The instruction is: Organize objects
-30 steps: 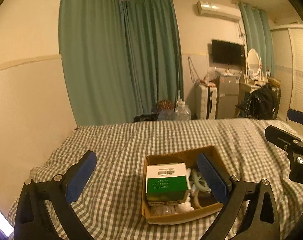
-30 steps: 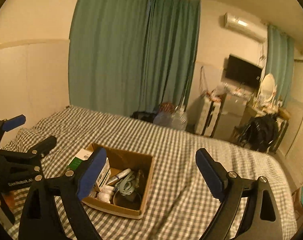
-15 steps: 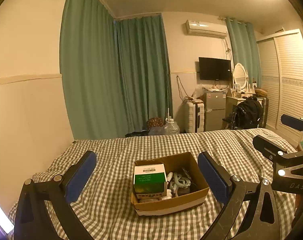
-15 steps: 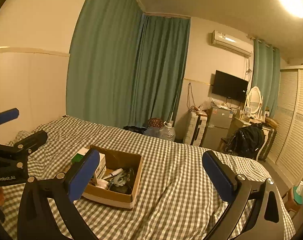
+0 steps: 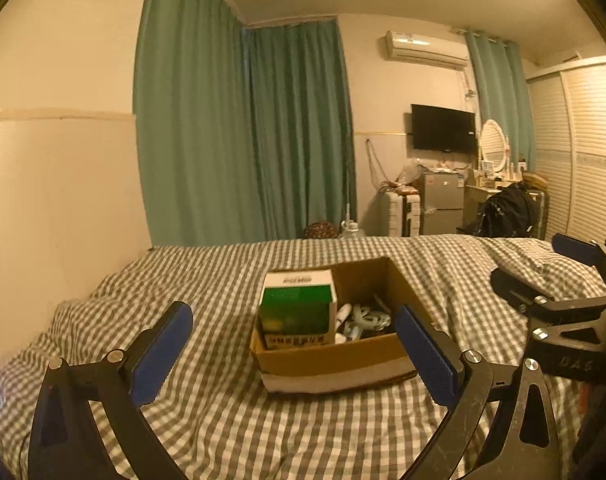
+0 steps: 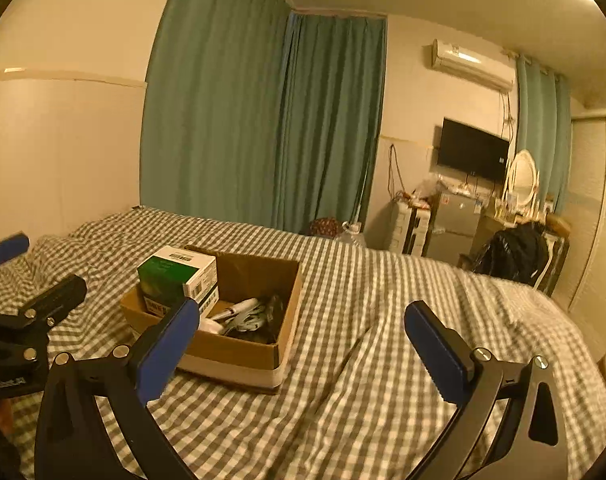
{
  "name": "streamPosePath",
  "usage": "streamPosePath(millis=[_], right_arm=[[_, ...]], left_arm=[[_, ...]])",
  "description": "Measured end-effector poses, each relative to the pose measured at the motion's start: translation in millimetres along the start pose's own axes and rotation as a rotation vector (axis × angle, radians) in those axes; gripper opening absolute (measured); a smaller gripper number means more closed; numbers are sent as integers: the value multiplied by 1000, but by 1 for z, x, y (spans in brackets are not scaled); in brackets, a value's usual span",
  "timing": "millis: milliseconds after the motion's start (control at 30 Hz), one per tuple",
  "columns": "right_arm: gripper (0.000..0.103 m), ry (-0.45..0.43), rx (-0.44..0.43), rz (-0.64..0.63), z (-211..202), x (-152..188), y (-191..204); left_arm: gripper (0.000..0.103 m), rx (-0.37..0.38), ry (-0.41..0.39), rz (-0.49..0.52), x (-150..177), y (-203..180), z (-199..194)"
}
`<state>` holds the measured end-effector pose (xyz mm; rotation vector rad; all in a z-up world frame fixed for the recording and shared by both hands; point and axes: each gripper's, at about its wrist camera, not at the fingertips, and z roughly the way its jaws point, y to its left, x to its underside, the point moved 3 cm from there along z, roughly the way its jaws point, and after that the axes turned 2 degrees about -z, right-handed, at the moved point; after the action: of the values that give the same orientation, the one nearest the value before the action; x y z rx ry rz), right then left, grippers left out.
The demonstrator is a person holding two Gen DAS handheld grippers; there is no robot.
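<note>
open cardboard box [image 5: 335, 364] sitting on the checked bedspread [image 5: 223, 420], centre of the left wrist view and centre-left of the right wrist view. standing upright in the box's left end, rising above the rim: a green and white carton [image 5: 297, 306], barcode label on top. lying low in the right part of the box: a white tube [image 6: 237, 308] and a pale coiled cable [image 5: 367, 318], plus darker bits too murky to name.

left claw [image 5: 291, 354] spread wide, empty, blue pads [image 5: 159, 354] framing the box from the lower corners of the frame, apart from the cardboard. right claw [image 6: 303, 346] likewise spread wide and empty, its left pad [image 6: 167, 346] overlapping the box's near left corner in the picture, contact not clear; right pad over bare bedspread. each claw visible at the edge of the other's view: the right one at the right edge of the left wrist view, the left one at the left edge of the right wrist view.

behind the bed: green curtains [image 5: 243, 132] across the upper centre, a wall television [image 5: 443, 127] and an air conditioner [image 5: 423, 50] upper right, a round mirror [image 5: 493, 146] on a cluttered dresser at right.
</note>
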<state>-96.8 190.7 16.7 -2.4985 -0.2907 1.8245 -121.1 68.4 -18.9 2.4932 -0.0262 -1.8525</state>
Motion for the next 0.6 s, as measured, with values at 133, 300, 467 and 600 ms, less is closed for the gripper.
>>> streamPosePath(millis=[133, 300, 467, 600], right_arm=[[103, 2, 10, 2, 2, 2, 1], [103, -3, 19, 6, -1, 3, 3], [103, 6, 17, 8, -1, 4, 3], [103, -1, 18, 4, -3, 3, 4]], left_arm=[[103, -26, 14, -28, 0, 8, 3], [103, -31, 18, -50, -1, 13, 0], [103, -29, 18, -39, 0, 13, -1], [103, -33, 15, -26, 0, 11, -3]])
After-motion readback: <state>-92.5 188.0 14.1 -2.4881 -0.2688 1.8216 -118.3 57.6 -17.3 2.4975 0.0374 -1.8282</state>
